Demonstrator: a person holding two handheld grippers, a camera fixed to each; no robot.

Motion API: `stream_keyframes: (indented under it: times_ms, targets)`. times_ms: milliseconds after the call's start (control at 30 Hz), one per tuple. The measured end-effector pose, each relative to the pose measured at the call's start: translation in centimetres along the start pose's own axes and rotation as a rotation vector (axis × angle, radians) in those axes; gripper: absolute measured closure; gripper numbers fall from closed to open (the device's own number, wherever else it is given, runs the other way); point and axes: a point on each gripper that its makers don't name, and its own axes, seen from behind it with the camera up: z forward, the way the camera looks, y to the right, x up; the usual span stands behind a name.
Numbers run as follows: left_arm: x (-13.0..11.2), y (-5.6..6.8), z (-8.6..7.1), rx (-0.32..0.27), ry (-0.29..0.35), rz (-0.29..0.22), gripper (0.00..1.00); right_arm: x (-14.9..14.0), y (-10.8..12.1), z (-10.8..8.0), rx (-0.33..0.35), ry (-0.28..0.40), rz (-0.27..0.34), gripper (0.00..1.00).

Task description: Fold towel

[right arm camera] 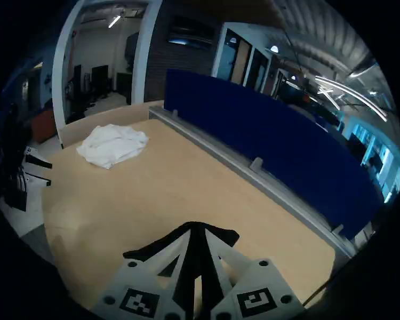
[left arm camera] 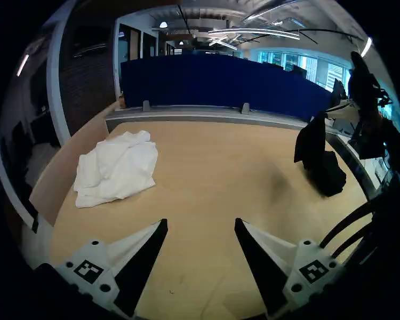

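Towel count: one white towel (left arm camera: pixel 117 168), crumpled in a loose heap, not folded.
Towel place, left gripper view: on the desk (left arm camera: pixel 216 165) at about 10 o'clock from the fingers, near the desk's left edge and well apart from the fingers.
Towel place, right gripper view: the same towel (right arm camera: pixel 112 144) lies at about 11 o'clock, near the far end of the desk (right arm camera: pixel 146 192), well apart from the fingers.
Gripper count: two, each with two fingers.
Left gripper (left arm camera: pixel 200 221): fingers spread wide over bare wood, with nothing between them.
Right gripper (right arm camera: pixel 200 230): fingers pressed together, dark tips meeting, held above the desk.
Marker count: one square black-and-white marker (left arm camera: pixel 89 271) on each finger, so two in each view.
Desk count: one light wooden desk, which carries the towel.
Partition count: one long blue partition (left arm camera: pixel 216 80) stands upright along the desk's far edge at 12 o'clock in the left gripper view. In the right gripper view it (right arm camera: pixel 274 138) runs from 12 o'clock down towards 4 o'clock.
Bracket count: two grey brackets (left arm camera: pixel 145 105) at the foot of the partition in the left gripper view.
Dark shape (left arm camera: pixel 320 160): one black form on the desk at 3 o'clock in the left gripper view; I cannot tell what it is.
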Motion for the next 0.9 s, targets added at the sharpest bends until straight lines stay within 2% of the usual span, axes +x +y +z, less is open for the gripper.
stream_keyframes:
  times_ms: [367,600,900]
  targets:
    - [0.0,0.8,0.3,-0.002,-0.009,0.014,0.07,0.2,7.5,-1.9,-0.087,0.006,0.033,0.96]
    - [0.0,1.6,0.4,-0.008,-0.017,0.017,0.07,-0.6,11.9,-2.1,-0.135,-0.01,0.06,0.96]
    - [0.3,2.4,0.9,-0.009,-0.025,0.031,0.07,-2.0,15.2,-1.4,-0.157,-0.02,0.111,0.96]
